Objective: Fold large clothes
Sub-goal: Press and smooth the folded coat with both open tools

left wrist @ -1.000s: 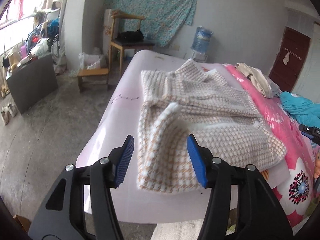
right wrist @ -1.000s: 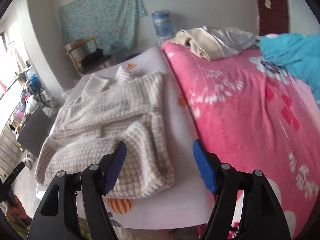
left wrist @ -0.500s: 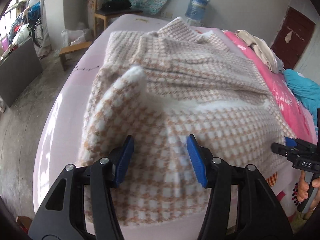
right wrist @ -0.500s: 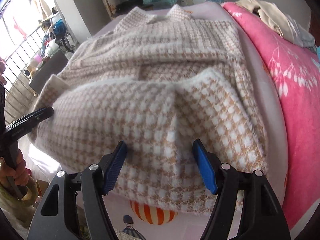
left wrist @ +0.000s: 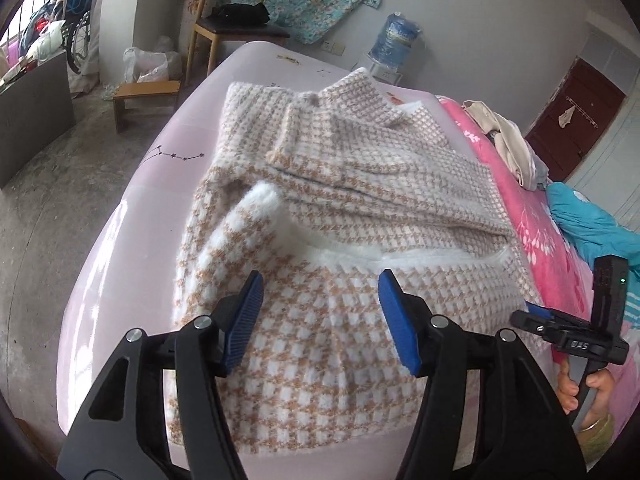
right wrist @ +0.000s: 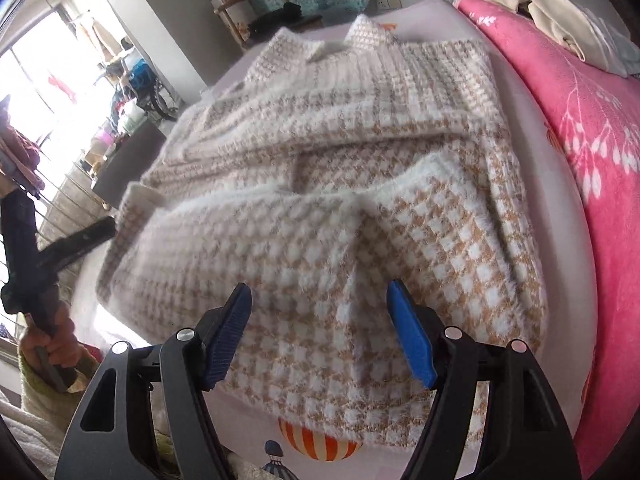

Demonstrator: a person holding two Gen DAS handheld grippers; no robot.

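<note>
A fuzzy beige-and-white houndstooth sweater (left wrist: pixel 352 200) lies partly folded on a pale pink sheet (left wrist: pixel 160 184), collar at the far end, sleeves folded across the body. It also shows in the right wrist view (right wrist: pixel 340 184). My left gripper (left wrist: pixel 320 316) is open and empty, low over the near left hem. My right gripper (right wrist: pixel 320 332) is open and empty, low over the near right hem. The right gripper also shows at the right edge of the left wrist view (left wrist: pixel 568 332); the left gripper shows at the left edge of the right wrist view (right wrist: pixel 76 240).
A pink flowered blanket (right wrist: pixel 592 128) covers the bed's right side, with a cream garment pile (left wrist: pixel 504 140) and a blue garment (left wrist: pixel 592 228) on it. A wooden chair (left wrist: pixel 232 20), small stool (left wrist: pixel 144 92) and water bottle (left wrist: pixel 396 40) stand beyond the bed.
Both grippers moved from the bed's near edge in over the sweater's near hem, then the left drew back slightly. Both stay open and empty.
</note>
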